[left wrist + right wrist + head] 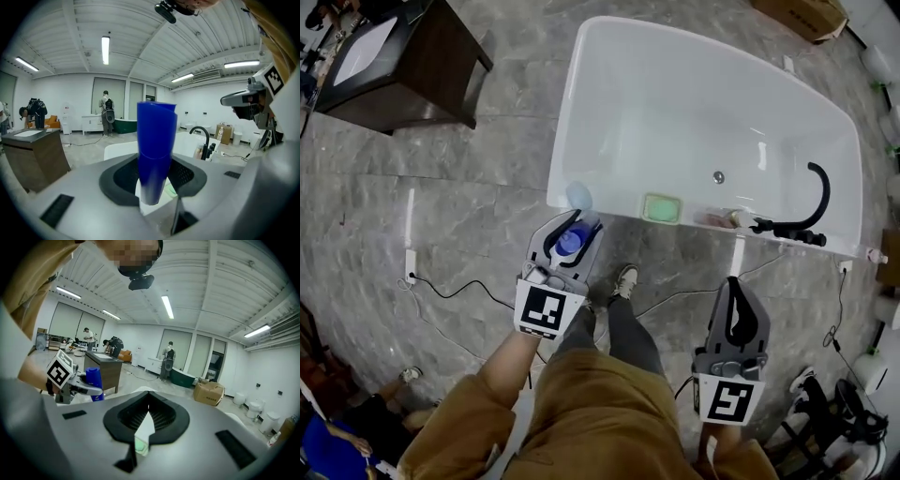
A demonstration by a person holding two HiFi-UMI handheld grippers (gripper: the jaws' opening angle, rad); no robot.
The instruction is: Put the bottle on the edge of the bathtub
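The carrying step is in hand. The blue bottle (156, 150) is clamped between the jaws of the left gripper (572, 231), as the left gripper view shows, with the pads pressed against its sides. In the head view it is held at centre-left of the frame, just short of the near rim of the bathtub (614, 215), and it is not yet set down. The right gripper (733, 286) is seen at lower right, jaws drawn together on nothing, well apart from the tub.

The rim ahead of the bottle looks bare. A green soap dish (661, 208) is placed on it further right, and a black faucet (787, 231) is mounted beyond that, toward the right edge.

Next, the bottle is judged to need carrying a little forward over the rim, left of the soap dish, and lowering upright. The ledge looks narrow, so the base should be centred and fully seated on it before the jaws are parted, or the bottle may tip into the tub.
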